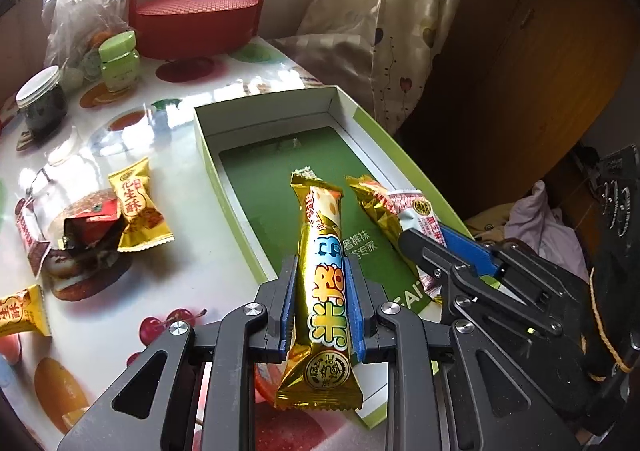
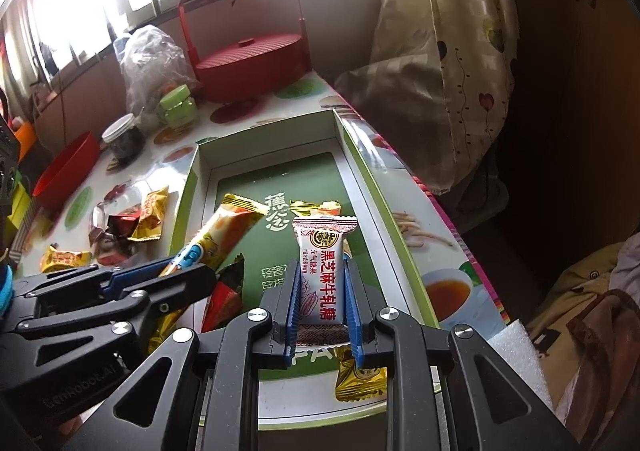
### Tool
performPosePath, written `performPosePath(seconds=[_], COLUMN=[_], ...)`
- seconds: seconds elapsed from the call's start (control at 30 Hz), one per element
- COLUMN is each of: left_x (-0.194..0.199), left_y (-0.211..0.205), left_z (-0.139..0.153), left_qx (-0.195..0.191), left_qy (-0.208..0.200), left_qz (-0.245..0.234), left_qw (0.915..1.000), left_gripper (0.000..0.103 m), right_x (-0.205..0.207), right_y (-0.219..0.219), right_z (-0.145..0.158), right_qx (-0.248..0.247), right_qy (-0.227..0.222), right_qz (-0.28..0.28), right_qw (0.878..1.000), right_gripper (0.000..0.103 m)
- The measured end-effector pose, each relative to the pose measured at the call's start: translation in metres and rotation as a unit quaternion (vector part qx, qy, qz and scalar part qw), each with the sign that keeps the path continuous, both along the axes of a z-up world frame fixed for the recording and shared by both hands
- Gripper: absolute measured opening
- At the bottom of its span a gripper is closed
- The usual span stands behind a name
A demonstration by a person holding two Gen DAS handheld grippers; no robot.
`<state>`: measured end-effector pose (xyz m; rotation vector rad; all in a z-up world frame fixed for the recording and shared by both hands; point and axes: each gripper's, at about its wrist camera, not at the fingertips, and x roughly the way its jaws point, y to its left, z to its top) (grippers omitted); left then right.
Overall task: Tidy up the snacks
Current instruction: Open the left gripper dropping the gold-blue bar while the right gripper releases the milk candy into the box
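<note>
The long gold snack bar point(image 1: 324, 271) is pinched between the closed fingers of the left gripper point(image 1: 322, 291), over the near end of the green-lined box point(image 1: 260, 187). The white sesame candy point(image 2: 322, 275) is clamped upright between the closed fingers of the right gripper point(image 2: 323, 307), over the same box near its right wall. A gold candy point(image 2: 360, 377) lies inside at the near edge. More wrapped candies point(image 1: 136, 207) lie on the surface left of the box; a red basket point(image 1: 196, 23) stands at the far edge.
</note>
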<state>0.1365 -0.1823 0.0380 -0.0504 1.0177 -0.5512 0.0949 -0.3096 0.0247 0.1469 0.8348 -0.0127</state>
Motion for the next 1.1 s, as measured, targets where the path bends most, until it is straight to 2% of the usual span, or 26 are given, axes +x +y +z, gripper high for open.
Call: performPosePath(seconds=[0.37, 0.57, 0.73, 0.97, 1.1], left_x=[0.002, 0.001, -0.003, -0.009, -0.013], left_y=[-0.004, -0.002, -0.001, 0.001, 0.002], left_z=[0.0, 0.002, 0.004, 0.012, 0.016], left_qx=[-0.011, -0.008, -0.012, -0.018, -0.018], left_qy=[0.01, 0.009, 0.011, 0.003, -0.002], left_qz=[-0.006, -0.005, -0.005, -0.002, -0.003], left_qw=[0.9999, 0.9999, 0.9999, 0.9998, 0.9998], left_gripper=[0.024, 0.033, 0.034, 0.043, 0.044], right_x=[-0.001, -0.002, -0.003, -0.008, -0.01], right_y=[-0.002, -0.004, -0.005, -0.008, -0.009], right_z=[0.001, 0.004, 0.005, 0.008, 0.01], right_qx=[0.001, 0.0, -0.001, -0.001, 0.001], right_qy=[-0.002, -0.005, -0.004, -0.009, -0.011], right_qz=[0.004, -0.002, -0.004, -0.011, -0.014], right_qw=[1.0, 1.0, 1.0, 1.0, 1.0], right_gripper=[0.02, 0.025, 0.027, 0.03, 0.032])
